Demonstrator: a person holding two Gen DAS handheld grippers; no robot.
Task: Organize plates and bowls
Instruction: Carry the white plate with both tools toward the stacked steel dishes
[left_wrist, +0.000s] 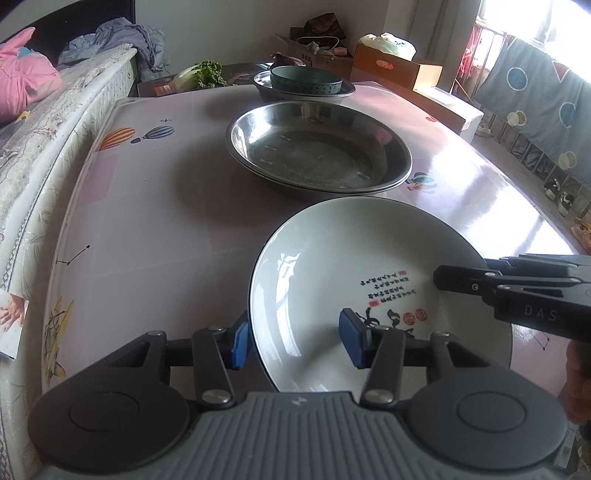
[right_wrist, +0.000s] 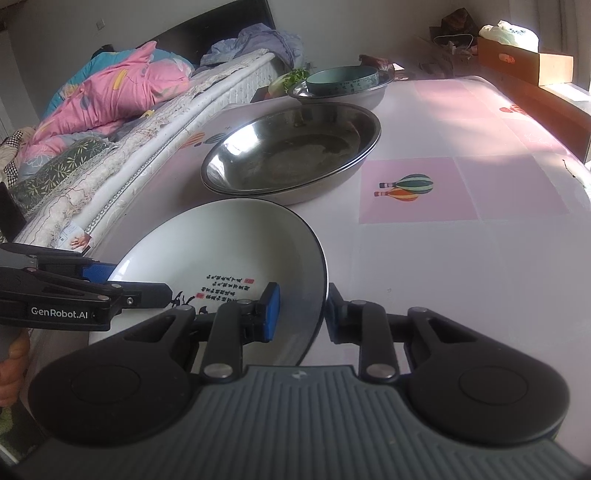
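A white plate (left_wrist: 332, 258) (right_wrist: 221, 240) with a black rim and black calligraphy lies at the near end of the table (left_wrist: 147, 221). My left gripper (left_wrist: 295, 341) straddles its left rim, one blue pad against the outside, the other on the inner slope. My right gripper (right_wrist: 301, 312) clamps the opposite rim the same way, with a narrower gap. Each gripper shows in the other's view: the right gripper (left_wrist: 461, 273) and the left gripper (right_wrist: 136, 282). Behind the plate sit stacked steel basins (left_wrist: 321, 147) (right_wrist: 291, 147). Farther back, a teal bowl (left_wrist: 306, 79) (right_wrist: 343, 81) rests inside a steel bowl (left_wrist: 347, 90).
A bed (left_wrist: 55, 129) with pink bedding runs along the table's left side. Leafy greens (left_wrist: 207, 74) and cardboard boxes (left_wrist: 395, 62) stand beyond the far end. The patterned tablecloth (right_wrist: 461, 277) lies to the right of the dishes. A person's hand (right_wrist: 14, 354) holds the left gripper.
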